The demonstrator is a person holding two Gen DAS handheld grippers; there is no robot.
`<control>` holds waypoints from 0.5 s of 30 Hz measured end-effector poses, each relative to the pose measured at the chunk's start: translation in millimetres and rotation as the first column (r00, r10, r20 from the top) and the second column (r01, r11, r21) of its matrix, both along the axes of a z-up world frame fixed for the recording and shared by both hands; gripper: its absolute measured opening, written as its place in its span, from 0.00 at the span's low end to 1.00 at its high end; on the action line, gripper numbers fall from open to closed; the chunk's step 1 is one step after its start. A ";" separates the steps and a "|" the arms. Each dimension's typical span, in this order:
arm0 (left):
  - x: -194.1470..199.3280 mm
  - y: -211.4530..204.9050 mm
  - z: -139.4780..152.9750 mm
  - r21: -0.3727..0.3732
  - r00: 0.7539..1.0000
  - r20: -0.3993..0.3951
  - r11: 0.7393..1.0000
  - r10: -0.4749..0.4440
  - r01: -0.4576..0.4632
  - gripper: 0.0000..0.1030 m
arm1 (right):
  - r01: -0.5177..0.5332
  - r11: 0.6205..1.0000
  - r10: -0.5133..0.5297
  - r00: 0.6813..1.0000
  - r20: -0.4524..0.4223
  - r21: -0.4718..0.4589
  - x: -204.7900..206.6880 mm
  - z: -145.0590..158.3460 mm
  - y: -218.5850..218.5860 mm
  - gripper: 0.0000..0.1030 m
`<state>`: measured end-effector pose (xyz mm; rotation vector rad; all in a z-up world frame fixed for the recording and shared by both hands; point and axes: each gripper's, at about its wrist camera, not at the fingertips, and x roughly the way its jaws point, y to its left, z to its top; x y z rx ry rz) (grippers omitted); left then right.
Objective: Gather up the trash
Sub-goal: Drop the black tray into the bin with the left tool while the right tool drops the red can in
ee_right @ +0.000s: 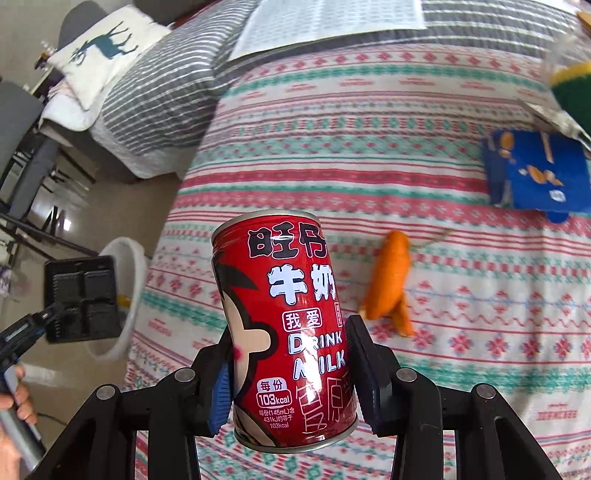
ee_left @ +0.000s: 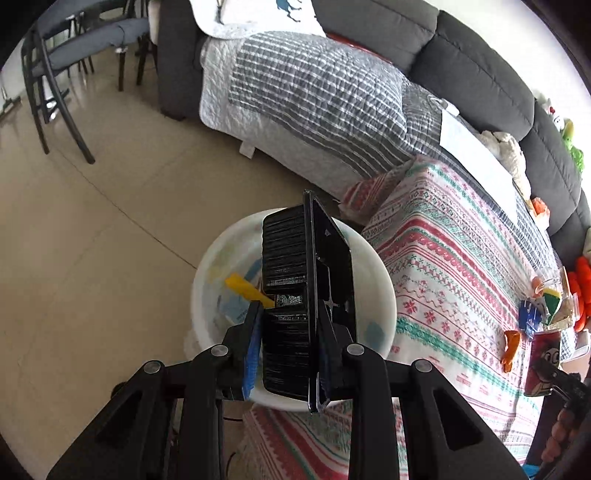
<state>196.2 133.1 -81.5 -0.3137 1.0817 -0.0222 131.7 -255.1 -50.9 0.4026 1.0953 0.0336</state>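
My left gripper [ee_left: 291,332] is shut on a black plastic food tray [ee_left: 295,295], held on edge just above a white trash bin [ee_left: 376,291] on the floor beside the sofa. Yellow and pale scraps lie inside the bin. My right gripper [ee_right: 291,369] is shut on a red milk can [ee_right: 288,325], held upright above the patterned blanket [ee_right: 369,147]. The right wrist view also shows the tray [ee_right: 83,295] over the bin [ee_right: 129,258] at far left. An orange peel [ee_right: 391,280] and a blue wrapper [ee_right: 539,177] lie on the blanket.
A grey sofa [ee_left: 480,74] carries a striped quilt [ee_left: 314,99], a paper sheet [ee_right: 325,26] and toys at its far end. Dark chairs [ee_left: 55,74] stand on the tiled floor at left. A deer-print cushion [ee_right: 99,51] lies on the quilt.
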 end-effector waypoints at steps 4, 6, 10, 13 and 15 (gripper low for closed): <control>5.9 -2.5 -16.6 0.102 0.999 -0.048 0.995 0.018 -0.013 0.52 | -0.040 0.999 0.040 0.999 0.010 -0.027 6.7 0.7 21.0 0.47; 3.4 -1.7 -14.2 0.140 0.999 -0.044 0.990 0.032 -0.026 0.74 | -0.062 0.997 0.062 0.998 0.013 -0.035 9.8 -0.3 32.5 0.47; -7.3 4.0 -5.4 0.218 0.999 -0.021 0.976 0.031 -0.026 0.86 | -0.124 0.991 0.125 0.992 0.011 -0.045 19.9 -4.7 65.0 0.47; -18.0 11.4 -2.8 0.246 0.999 -0.045 0.969 0.021 -0.009 0.87 | -0.159 0.987 0.159 0.987 0.012 -0.034 29.1 -7.7 86.9 0.47; -27.4 18.9 -3.2 0.244 0.997 -0.070 0.970 0.022 -0.004 0.87 | -0.186 0.982 0.186 0.982 0.017 -0.025 37.7 -9.6 106.4 0.47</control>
